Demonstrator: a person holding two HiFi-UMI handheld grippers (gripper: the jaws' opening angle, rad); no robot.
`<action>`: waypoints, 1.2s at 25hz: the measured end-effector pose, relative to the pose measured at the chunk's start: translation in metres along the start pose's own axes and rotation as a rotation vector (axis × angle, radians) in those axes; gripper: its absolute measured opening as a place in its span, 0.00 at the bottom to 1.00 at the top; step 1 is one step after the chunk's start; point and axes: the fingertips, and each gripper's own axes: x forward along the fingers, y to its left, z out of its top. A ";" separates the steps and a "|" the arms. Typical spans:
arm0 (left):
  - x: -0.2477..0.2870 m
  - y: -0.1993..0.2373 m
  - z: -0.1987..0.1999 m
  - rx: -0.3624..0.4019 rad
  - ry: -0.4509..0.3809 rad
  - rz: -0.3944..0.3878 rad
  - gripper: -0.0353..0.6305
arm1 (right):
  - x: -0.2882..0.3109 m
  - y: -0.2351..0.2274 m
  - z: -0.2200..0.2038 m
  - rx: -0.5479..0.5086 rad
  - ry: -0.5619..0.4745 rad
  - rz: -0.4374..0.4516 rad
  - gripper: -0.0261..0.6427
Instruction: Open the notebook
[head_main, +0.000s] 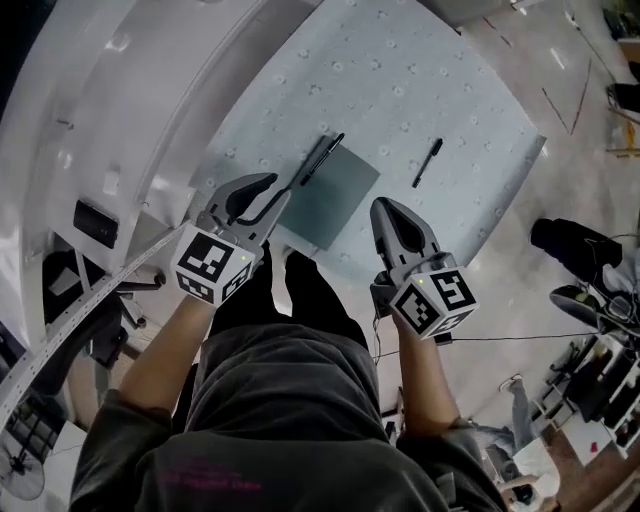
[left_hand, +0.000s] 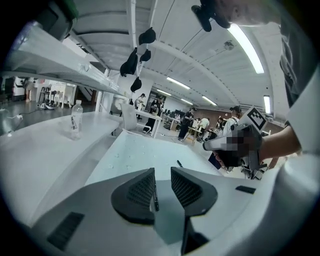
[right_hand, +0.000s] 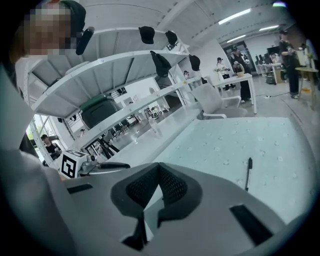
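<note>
So the notebook (head_main: 340, 195) is found closed and flat on the pale blue surface (head_main: 420, 80), cover up, nothing lifted yet, so the opening can be counted as not started. It sits just ahead of both grippers, beyond the tips of the left gripper (left_hand: 162, 171) and off toward its inner side, and ahead of the right gripper (right_hand: 159, 167) toward that one's inner side too, so it's basically framed between the two. The left gripper's jaws are held a little apart with nothing clamped. A dark pen (head_main: 318, 160) is seen through that narrow gap, lying along the notebook edge nearest this gripper, and whether it's actually touched by a jaw can't be made out. That pose is probably chosen so a jaw can be slipped at the cover's edge, though the pen might need to be dealt with first or it'll get nudged. The right gripper's jaws are pressed together at the tips on nothing, which reads like it's meant for pinning the notebook down or pushing rather than grabbing. A second pen (head_main: 428, 162) is left further out, ahead of the right gripper and toward its outer side, well apart from the notebook, so it shouldn't be in the way.
</note>
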 end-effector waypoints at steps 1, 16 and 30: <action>0.000 0.004 -0.007 -0.014 0.004 0.003 0.21 | 0.006 0.002 -0.003 -0.002 0.013 0.004 0.04; -0.001 0.025 -0.093 -0.184 0.037 0.046 0.20 | 0.049 0.017 -0.064 -0.020 0.172 0.055 0.04; 0.005 0.026 -0.161 -0.318 0.094 0.076 0.20 | 0.054 0.016 -0.101 -0.014 0.259 0.066 0.04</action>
